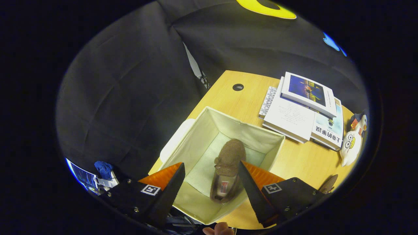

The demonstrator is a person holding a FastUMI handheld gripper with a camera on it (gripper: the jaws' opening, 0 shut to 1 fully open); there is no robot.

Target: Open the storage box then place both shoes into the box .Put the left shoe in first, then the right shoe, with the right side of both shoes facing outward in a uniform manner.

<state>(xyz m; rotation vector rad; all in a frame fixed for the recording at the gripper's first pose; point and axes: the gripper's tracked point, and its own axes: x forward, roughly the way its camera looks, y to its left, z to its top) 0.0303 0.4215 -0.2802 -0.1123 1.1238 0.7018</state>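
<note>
You are hovering the gripper [210,178], fingers apart and empty, above the open storage box [196,140]; one brown shoe [227,169] is lying inside, leaving room beside it for the second.

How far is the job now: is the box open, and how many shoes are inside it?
Done: the storage box stands open on the table, and one brown shoe lies on its floor. In hand: nothing; the gripper hangs open above the box, fingers apart over that shoe. Left: the second shoe, whose tip shows on the table beyond the right finger, must go in.
</note>
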